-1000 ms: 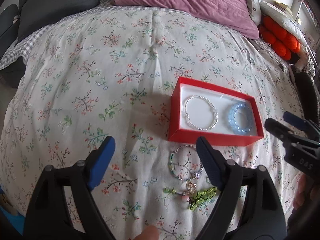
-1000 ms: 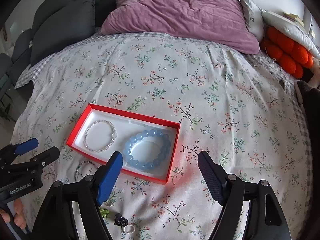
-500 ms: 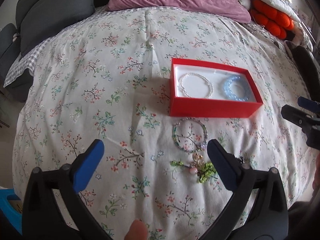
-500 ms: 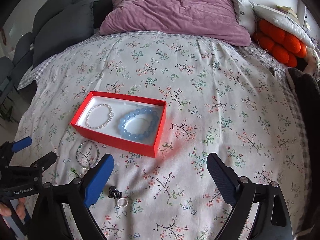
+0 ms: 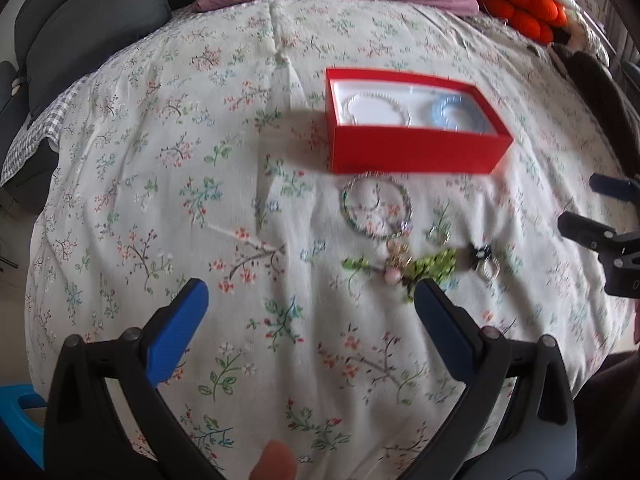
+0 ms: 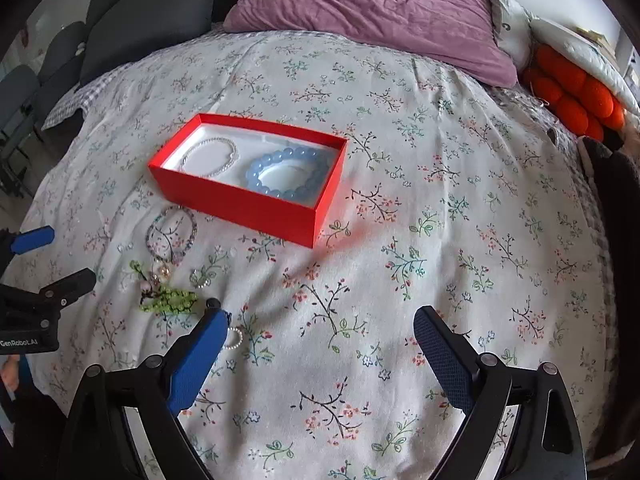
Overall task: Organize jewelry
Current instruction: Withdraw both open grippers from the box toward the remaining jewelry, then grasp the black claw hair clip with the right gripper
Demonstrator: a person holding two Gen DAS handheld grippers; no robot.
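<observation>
A red jewelry box (image 5: 416,152) (image 6: 240,204) lies on the floral bedspread, holding a white bead bracelet (image 5: 378,106) (image 6: 210,156) and a blue bead bracelet (image 5: 456,114) (image 6: 288,174). In front of it lie a multicolour bead bracelet (image 5: 376,210) (image 6: 172,236), a green bead piece with a pink charm (image 5: 420,266) (image 6: 166,300), a small ring (image 6: 202,280), a dark piece (image 5: 480,254) and a small pearl ring (image 6: 234,338). My left gripper (image 5: 310,304) is open and empty, short of the loose pieces. My right gripper (image 6: 316,332) is open and empty, right of them.
A purple pillow (image 6: 372,12) and dark grey cushions (image 6: 148,16) lie at the bed's head. An orange knitted cushion (image 6: 576,96) sits at the far right. A blue object (image 5: 16,420) is at the left gripper's lower left.
Both grippers have pulled back toward me and away from the box. The box and loose jewelry now sit farther ahead in both views. Both stay open and empty.
</observation>
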